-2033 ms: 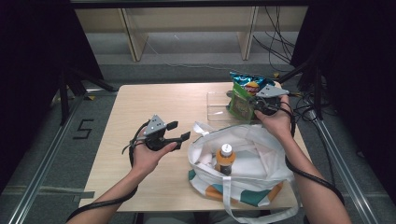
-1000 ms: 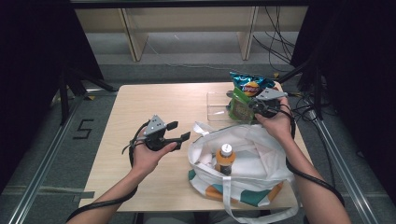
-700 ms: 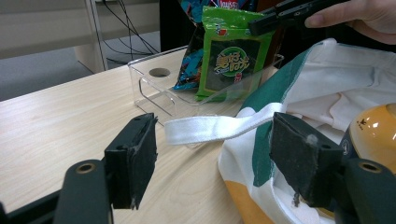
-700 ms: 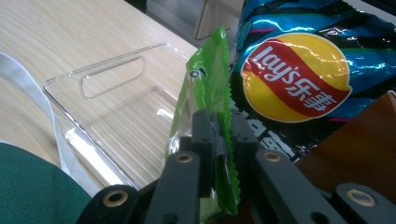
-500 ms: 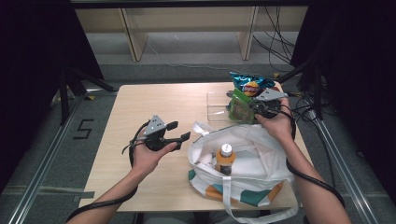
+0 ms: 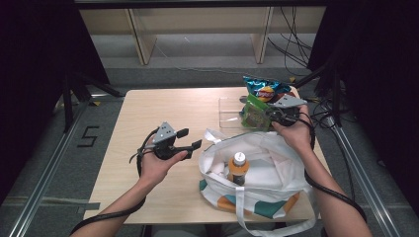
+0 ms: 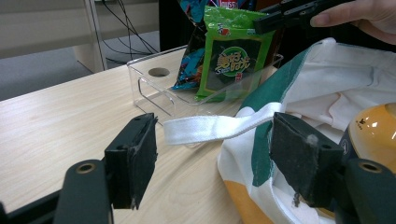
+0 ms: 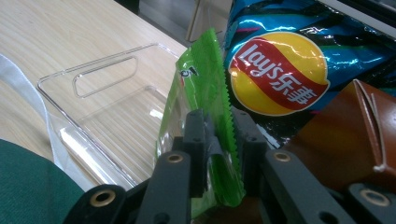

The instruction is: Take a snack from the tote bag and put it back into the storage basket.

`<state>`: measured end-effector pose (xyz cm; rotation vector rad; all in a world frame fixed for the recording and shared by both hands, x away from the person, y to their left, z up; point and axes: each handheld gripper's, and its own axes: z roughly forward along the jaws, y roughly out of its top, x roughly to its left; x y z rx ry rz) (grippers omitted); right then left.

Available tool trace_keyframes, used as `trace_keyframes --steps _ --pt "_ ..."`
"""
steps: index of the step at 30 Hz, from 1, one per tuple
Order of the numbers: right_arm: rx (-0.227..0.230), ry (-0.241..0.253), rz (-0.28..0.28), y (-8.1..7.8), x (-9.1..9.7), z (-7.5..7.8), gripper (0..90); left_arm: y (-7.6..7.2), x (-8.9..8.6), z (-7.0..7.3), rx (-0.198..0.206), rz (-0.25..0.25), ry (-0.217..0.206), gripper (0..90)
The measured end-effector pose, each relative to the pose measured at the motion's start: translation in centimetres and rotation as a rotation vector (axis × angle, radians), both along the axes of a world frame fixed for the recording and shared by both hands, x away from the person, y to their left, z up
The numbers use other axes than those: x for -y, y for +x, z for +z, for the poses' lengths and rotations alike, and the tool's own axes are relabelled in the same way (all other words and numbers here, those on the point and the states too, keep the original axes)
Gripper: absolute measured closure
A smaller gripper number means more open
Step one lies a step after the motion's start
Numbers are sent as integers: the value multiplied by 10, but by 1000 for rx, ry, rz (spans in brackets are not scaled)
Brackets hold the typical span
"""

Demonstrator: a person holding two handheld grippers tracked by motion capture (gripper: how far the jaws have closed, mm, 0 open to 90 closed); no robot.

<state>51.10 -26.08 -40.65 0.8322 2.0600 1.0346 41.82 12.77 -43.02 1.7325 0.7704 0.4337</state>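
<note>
Two black jaws of the right gripper (image 8: 219,154) stand on either side of the green packet (image 8: 205,107), whose serrated edge runs up between them; they have just been opening, a narrow gap shows beside the foil, and whether the pads still press on it I cannot tell. The packet stands upright at the near end of the clear tray (image 8: 100,112), leaning on the blue chip bag (image 8: 280,70) just behind it, with a brown carton (image 8: 359,135) close on the other side of the jaws. From above, the right gripper (image 6: 269,114) sits at the tray's (image 6: 230,112) end with the packet (image 6: 255,114) in front of the chip bag (image 6: 264,89). The left gripper (image 7: 215,158) has its jaws spread wide and grasps nothing; between them, farther off, lies the white strap (image 7: 210,128) of the tote bag (image 7: 327,93), and past that the tray (image 7: 154,84) and packet (image 7: 233,60). From above, the left gripper (image 6: 189,139) hovers over the table (image 6: 148,108) just beside the tote (image 6: 276,163), where an orange bottle (image 6: 238,168) stands upright.
</note>
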Motion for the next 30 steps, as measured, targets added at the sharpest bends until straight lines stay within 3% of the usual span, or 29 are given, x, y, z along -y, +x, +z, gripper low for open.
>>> trace_keyframes --steps 5,7,10,11,12,15,16,20,22,24,25,30 --pt "1 6 -2 -1 1 0 764 0 0 0 -2 0 -1 315" --pt "-27 10 9 -2 3 1 761 0 1 0 -2 0 -1 315" --pt "-30 24 7 -3 3 0 753 0 1 -1 -3 0 -1 314" --pt "-5 18 0 -3 4 1 748 0 1 0 -2 0 -2 315" --pt "-31 25 5 -4 4 1 744 0 1 0 -1 0 -2 315" --pt "-8 13 4 -5 6 3 739 0 1 0 -2 -2 -1 315" --pt "-30 24 5 -6 5 3 737 0 1 -1 -3 -3 -2 315" --pt "6 16 1 -7 5 4 730 0 1 0 0 -5 0 315" --pt "-6 15 5 -9 5 5 727 0 1 0 0 -4 0 314" --pt "18 9 9 -8 5 6 722 0 1 0 -1 -5 -2 315" --pt "-3 8 10 -10 5 7 720 0 1 -1 -1 -6 0 315" --pt "3 9 6 -11 5 6 718 0 1 -1 -4 -5 1 315"
